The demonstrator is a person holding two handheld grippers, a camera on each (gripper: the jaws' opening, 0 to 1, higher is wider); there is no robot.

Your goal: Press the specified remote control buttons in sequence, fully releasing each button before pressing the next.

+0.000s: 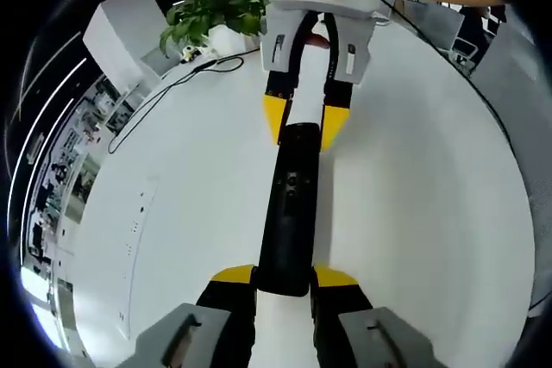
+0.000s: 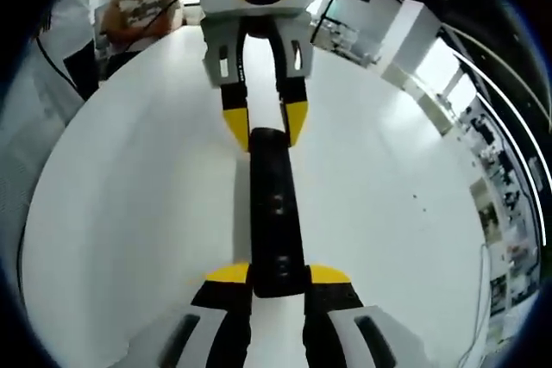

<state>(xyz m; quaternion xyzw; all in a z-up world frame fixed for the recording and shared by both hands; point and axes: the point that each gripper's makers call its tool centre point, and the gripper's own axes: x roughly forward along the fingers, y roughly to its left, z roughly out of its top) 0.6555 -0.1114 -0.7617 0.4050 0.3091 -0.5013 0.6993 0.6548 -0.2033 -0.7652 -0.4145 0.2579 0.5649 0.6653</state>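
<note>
A long black remote control (image 1: pixel 290 213) lies lengthwise on the white table (image 1: pixel 423 213), with small buttons near its middle. My left gripper (image 1: pixel 285 277) holds its near end, the yellow-tipped jaws pressed against both sides. From the far side my right gripper (image 1: pixel 304 122) reaches in, and its yellow tips clamp the remote's other end. In the right gripper view the same remote (image 2: pixel 276 213) runs from my right gripper (image 2: pixel 279 274) at the bottom up to my left gripper (image 2: pixel 266 125), which flanks the far end. Both grippers face each other along the remote.
A potted green plant (image 1: pixel 216 2), a white box (image 1: pixel 129 32) and a black cable (image 1: pixel 172 84) sit at the table's far left edge. A person (image 2: pixel 138 10) is beyond the table edge. Bare white tabletop (image 2: pixel 129 196) lies on both sides of the remote.
</note>
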